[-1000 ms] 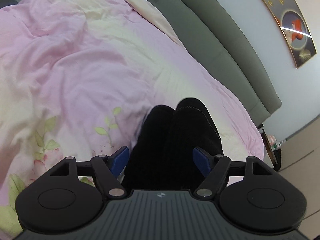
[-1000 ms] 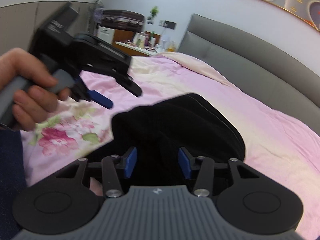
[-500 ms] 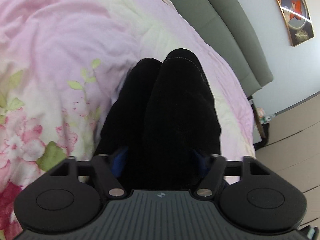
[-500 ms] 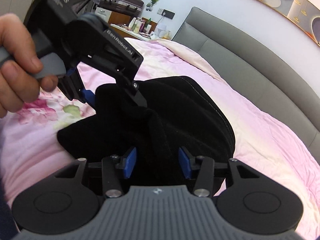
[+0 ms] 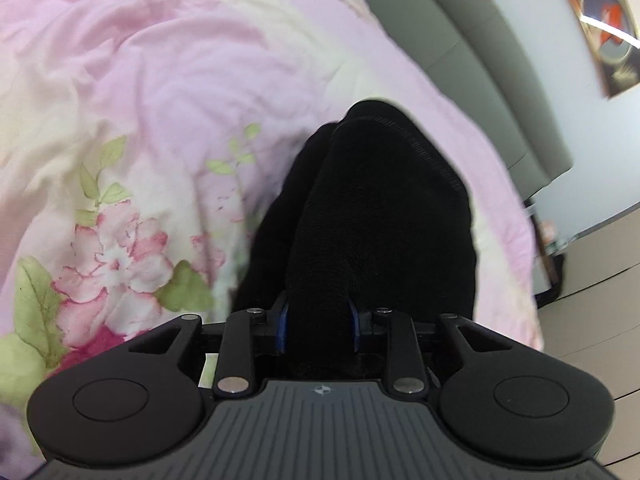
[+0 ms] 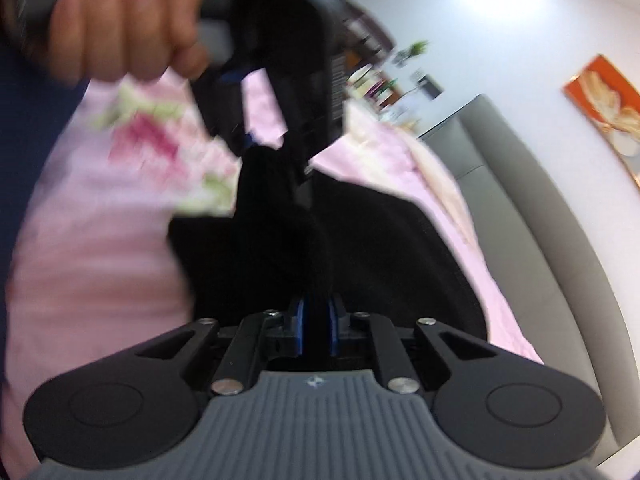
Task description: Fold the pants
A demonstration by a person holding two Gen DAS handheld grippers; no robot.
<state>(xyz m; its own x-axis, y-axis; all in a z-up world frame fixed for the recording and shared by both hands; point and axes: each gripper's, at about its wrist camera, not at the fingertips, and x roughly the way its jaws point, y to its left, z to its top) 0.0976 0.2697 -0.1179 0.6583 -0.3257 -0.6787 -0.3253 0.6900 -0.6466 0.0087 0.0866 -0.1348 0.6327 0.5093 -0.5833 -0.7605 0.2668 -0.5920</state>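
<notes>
Left wrist view: we log the black pants [image 5: 372, 216] lying bunched on the bed's pink floral duvet [image 5: 132, 128], running from the 6 o'clock edge up toward 12, stitched seam on their 2 o'clock side. The left tool [image 5: 319, 326] has just been closing; a second ago its blue pads stood wide either side of the cloth, and now they press a thick fold of the pants between them, so we count it as gripped. Grey headboard [image 5: 476, 60] at 1 o'clock, framed picture [image 5: 604, 36] at 2 o'clock. Right wrist view, blurred: the pants [image 6: 360, 248] fill the centre, spreading toward 3 o'clock over the duvet [image 6: 92, 248]. The right tool [image 6: 316, 330] has likewise just been closing; its pads, earlier well apart with fabric loose between them, now stand nearly together on a thin dark layer of the pants. At 11 o'clock we note a hand [image 6: 124, 28] holding the left tool [image 6: 276, 136], its tip buried in the pants' upper bunch. Headboard [image 6: 540, 216] at 3 o'clock, picture [image 6: 608, 108] at 2 o'clock, cluttered dresser [image 6: 380, 80] at 1 o'clock. Change recorded: both tools have gone from straddling the garment to clamping it at two separate spots. Our reading: the pick-up grasp is made and the pants remain unfolded; lifting and spreading likely come next.
</notes>
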